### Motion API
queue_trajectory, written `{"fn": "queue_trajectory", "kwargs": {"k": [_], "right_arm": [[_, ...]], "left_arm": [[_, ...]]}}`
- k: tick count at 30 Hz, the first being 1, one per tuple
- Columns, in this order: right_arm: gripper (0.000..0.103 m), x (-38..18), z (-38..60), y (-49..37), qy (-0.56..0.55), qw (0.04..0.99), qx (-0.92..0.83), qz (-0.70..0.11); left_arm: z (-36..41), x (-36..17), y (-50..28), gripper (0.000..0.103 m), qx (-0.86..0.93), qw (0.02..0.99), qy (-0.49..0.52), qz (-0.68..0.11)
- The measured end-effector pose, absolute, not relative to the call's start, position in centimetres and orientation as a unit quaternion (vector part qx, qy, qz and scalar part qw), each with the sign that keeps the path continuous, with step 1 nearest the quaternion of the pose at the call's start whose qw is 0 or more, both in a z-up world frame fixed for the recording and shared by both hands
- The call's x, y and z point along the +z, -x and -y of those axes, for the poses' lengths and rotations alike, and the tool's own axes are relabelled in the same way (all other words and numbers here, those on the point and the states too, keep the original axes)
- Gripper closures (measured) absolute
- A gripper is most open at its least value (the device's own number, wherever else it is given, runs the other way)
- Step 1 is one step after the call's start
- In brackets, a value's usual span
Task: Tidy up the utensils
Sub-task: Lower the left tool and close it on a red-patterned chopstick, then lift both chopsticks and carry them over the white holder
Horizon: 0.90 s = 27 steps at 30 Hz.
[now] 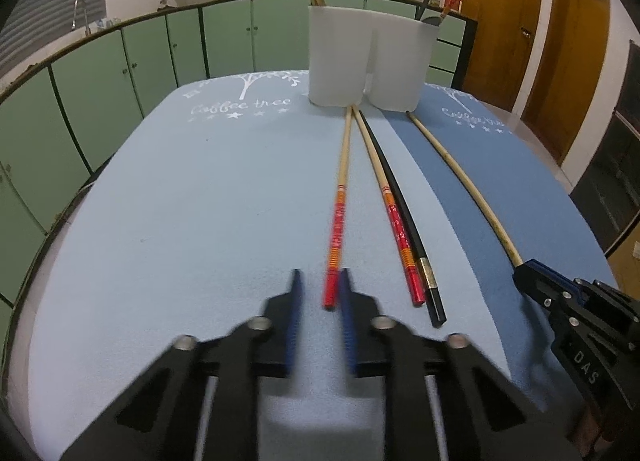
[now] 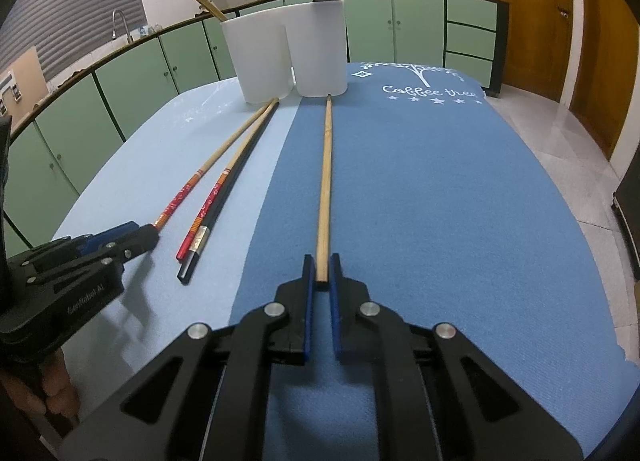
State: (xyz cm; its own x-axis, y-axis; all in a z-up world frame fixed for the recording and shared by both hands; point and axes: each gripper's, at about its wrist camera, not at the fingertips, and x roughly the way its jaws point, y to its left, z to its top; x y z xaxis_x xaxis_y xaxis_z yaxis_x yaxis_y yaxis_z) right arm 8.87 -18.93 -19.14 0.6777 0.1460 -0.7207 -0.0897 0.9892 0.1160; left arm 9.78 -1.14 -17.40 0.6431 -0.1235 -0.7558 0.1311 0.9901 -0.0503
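Both wrist views look forward and down along their fingers, low and close over the table [image 1: 180,201]. They share the white holder [image 1: 364,57], the chopsticks [image 1: 340,201] and seemingly the same kitchen cabinets [image 1: 152,49].

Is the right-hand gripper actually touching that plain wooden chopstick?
Touching. In the right wrist view the right gripper has its blue pads closed against both sides of the plain wooden chopstick at its near end, with no gap showing.
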Motion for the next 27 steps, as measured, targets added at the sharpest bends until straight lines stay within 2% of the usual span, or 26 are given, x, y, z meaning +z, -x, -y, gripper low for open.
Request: {"fn": "queue_trajectory", "kwargs": {"k": [8,27], "right_arm": [[0.097,-17.5,19.3,-8.6,-0.042,0.922,0.068,-0.38],[0.097,-9.0,21.1,-8.4,-0.03,0.951,0.078,-0.296]], "left_arm": [[1.4,-16.1,-9.4,0.097,-0.079,0.911,-0.003,-0.405],[0.3,-7.1,-8.3,0.097,-0.082,0.947,0.002,-0.311]]}}
